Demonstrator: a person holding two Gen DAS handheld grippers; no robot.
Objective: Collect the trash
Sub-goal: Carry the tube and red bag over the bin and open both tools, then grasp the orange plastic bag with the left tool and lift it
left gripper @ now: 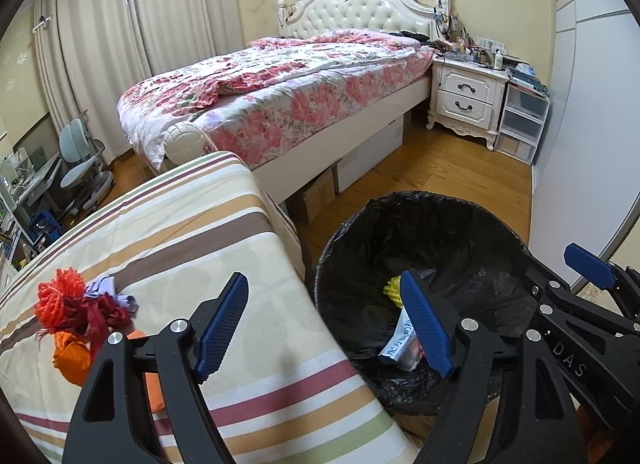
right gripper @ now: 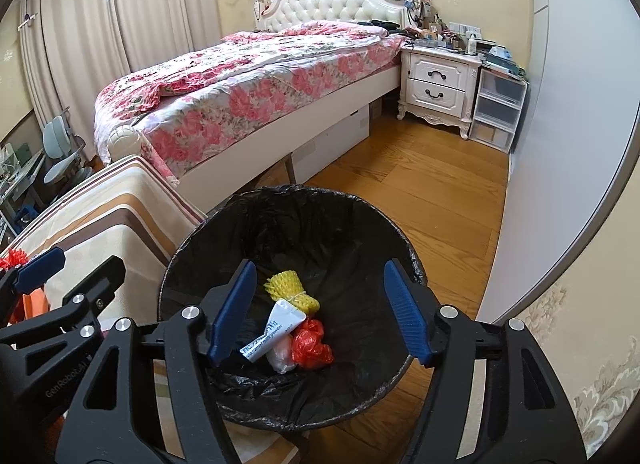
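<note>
Bed [right gripper: 248,95] far ahead of both grippers, nightstand [right gripper: 440,83] beside its head. Striped worktop [left gripper: 192,248] under the left gripper [left gripper: 324,328], jaws apart, nothing between them. Bin [right gripper: 360,223] with black liner sits directly below the right gripper [right gripper: 320,316], jaws apart and empty, just right of the worktop edge. Trash at the bin bottom, between the right gripper's fingers in view: yellow net [right gripper: 292,292], white sachet [right gripper: 272,328], red bag [right gripper: 312,344], touching each other. Left of the left gripper on the worktop: red yarn and ribbon clump [left gripper: 76,308], orange scrap [left gripper: 74,360].
</note>
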